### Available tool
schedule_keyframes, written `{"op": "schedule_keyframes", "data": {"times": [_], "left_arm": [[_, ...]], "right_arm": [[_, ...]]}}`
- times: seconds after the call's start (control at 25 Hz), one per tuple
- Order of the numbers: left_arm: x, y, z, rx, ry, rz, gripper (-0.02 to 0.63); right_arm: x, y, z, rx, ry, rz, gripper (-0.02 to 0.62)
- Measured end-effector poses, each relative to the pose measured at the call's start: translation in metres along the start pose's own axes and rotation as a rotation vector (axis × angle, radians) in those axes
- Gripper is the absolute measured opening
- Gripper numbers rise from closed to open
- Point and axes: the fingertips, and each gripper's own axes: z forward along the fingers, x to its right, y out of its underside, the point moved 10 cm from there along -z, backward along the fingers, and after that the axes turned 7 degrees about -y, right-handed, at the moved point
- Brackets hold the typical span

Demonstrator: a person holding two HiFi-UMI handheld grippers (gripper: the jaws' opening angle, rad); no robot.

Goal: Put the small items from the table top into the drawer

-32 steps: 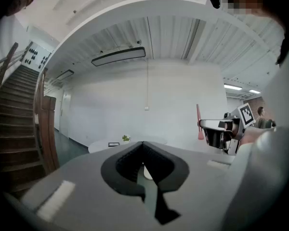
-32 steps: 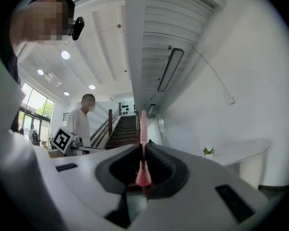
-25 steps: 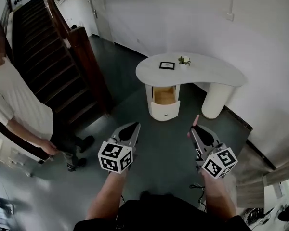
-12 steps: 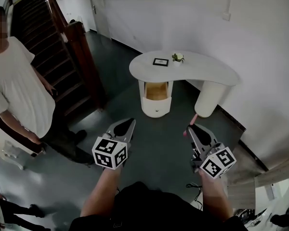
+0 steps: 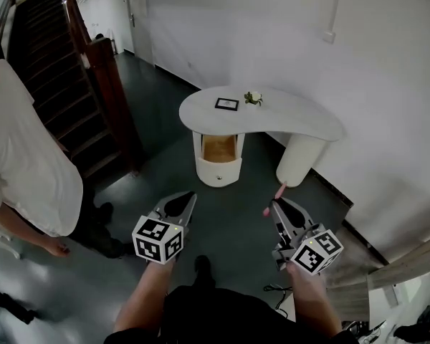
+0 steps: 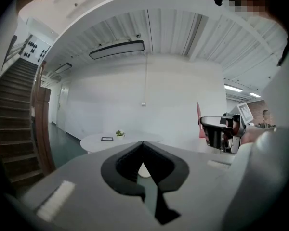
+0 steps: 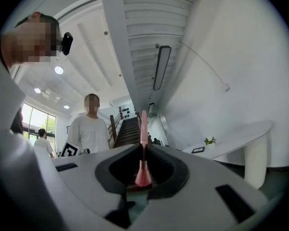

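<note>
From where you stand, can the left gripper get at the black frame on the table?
Probably not yet. The left gripper, its jaws together, hangs over open floor, well short of the table where the frame lies. Nothing blocks the way; step closer first.

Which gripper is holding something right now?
The right gripper: its fingers are shut on a slim pink item. The left gripper has its fingers together with nothing between them.
</note>
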Motion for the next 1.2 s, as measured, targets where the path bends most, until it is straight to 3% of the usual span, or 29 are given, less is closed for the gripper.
{"op": "schedule_keyframes", "data": {"times": [0.4,0.8,0.96,1.2], "left_arm": [[-0.043,-0.02,0.06,0.063,-0.001,0.022,0.011],[-0.132,-0.014,0.136,-0.011,-0.006,-0.029,0.011],[-0.172,-0.014,0.16,-0.007,0.02,-0.107,0.011],[-0.214,-0.023,0.19,0.009,0.046,-0.071,0.011]], "right_arm": [[0.039,-0.004,0.062,-0.024,-0.035,-0.044,0.054],[0.11,0.019,0.153,-0.076,0.007,0.049,0.052],[0.134,0.028,0.198,-0.094,0.035,0.076,0.054],[0.15,0.027,0.245,-0.119,0.063,0.054,0.054]]}}
